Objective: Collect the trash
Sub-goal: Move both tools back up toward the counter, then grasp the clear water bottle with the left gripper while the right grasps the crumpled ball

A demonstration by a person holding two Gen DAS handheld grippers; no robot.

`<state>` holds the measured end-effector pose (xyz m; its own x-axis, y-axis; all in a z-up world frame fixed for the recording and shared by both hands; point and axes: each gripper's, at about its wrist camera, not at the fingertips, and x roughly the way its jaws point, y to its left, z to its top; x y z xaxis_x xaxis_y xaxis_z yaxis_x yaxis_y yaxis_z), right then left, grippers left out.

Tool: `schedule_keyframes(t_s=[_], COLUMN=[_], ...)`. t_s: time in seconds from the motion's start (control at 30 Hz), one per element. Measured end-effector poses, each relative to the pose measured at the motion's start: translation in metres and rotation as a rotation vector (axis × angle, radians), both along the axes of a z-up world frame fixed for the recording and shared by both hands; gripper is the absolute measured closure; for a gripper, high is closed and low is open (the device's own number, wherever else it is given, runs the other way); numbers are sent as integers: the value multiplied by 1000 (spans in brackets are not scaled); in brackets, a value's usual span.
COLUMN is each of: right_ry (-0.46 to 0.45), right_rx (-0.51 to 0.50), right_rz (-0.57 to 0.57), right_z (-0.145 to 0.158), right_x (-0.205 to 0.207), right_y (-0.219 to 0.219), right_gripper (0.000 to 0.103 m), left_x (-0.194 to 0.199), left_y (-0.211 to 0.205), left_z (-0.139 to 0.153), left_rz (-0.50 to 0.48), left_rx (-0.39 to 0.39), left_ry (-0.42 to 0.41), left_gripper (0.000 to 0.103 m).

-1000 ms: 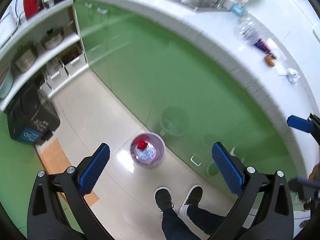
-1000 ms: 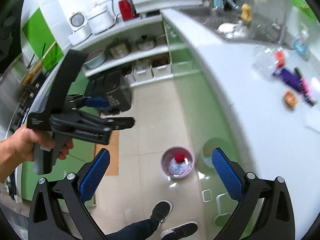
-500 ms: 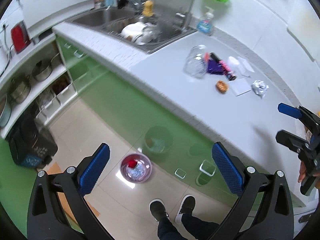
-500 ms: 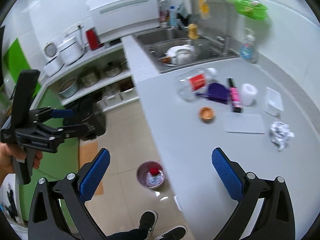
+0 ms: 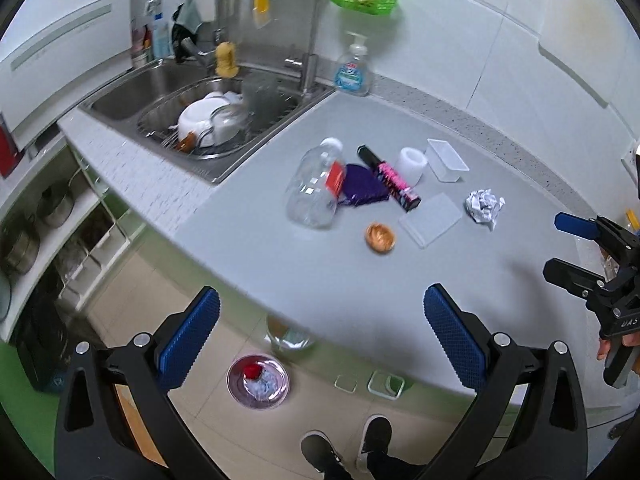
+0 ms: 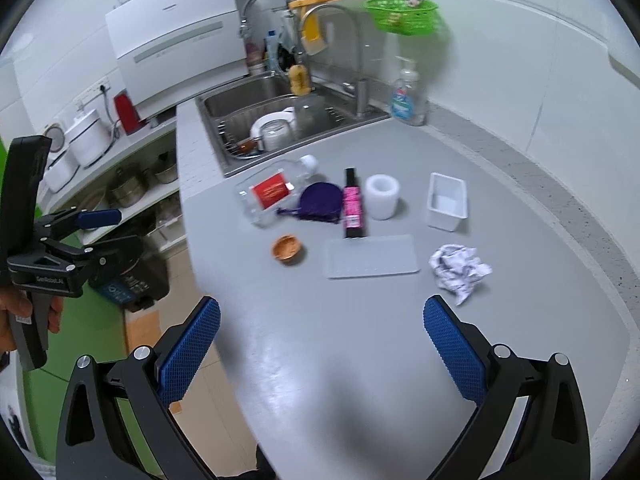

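Observation:
Trash lies on the grey counter [image 6: 320,340]: a crumpled paper ball [image 6: 458,266] [image 5: 485,205], an empty clear bottle with a red label [image 6: 272,194] [image 5: 316,190] on its side, a purple wrapper [image 6: 320,202] [image 5: 364,186], a black-and-pink tube [image 6: 352,208] [image 5: 392,178], and an orange cap [image 6: 287,249] [image 5: 380,238]. A pink bin [image 5: 258,380] holding scraps stands on the floor below the counter edge. My left gripper [image 5: 322,340] hangs open over the counter edge. My right gripper [image 6: 322,344] is open above the counter, short of the paper ball. Both are empty.
A white cup [image 6: 383,196], a white rectangular tub [image 6: 447,202] and a translucent lid [image 6: 372,256] sit among the trash. The sink [image 6: 280,120] with dishes and a soap bottle [image 6: 406,96] stand behind. A person's shoes [image 5: 348,446] are on the floor.
Both views have swung up from the floor and cabinet front to the counter top; the trash now lies ahead of both grippers. Both stay open.

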<state>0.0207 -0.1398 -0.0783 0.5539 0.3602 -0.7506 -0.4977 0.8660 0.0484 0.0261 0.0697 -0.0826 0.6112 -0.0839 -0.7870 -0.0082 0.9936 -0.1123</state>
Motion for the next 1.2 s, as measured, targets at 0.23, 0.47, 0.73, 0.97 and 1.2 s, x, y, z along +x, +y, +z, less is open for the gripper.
schedule_keyframes(t_s=[0.23,0.47,0.73,0.97,1.2], right_ry=[5,17,33,43,57], right_rx=[-11,-16,-28,-34,-35], right_rz=[-32,-53,-76,-100,-123], right_z=[1,-2,-5,-7,-11], right_x=[24,43,56,62,64], right_y=[-19,-32,-41,-48,-55], right_gripper=[6,6,6,6,6], left_x=[45,90,135,164,181], left_y=[-13,-17,-17,-13,-11], left_z=[-3,-14,-31,-47,-66], left_rz=[-31,-55,-83,-101,-113], left_rx=[27,51,84,91,88], left_ry=[12,38,80,133,192], left_gripper=[3,3,3,3,3])
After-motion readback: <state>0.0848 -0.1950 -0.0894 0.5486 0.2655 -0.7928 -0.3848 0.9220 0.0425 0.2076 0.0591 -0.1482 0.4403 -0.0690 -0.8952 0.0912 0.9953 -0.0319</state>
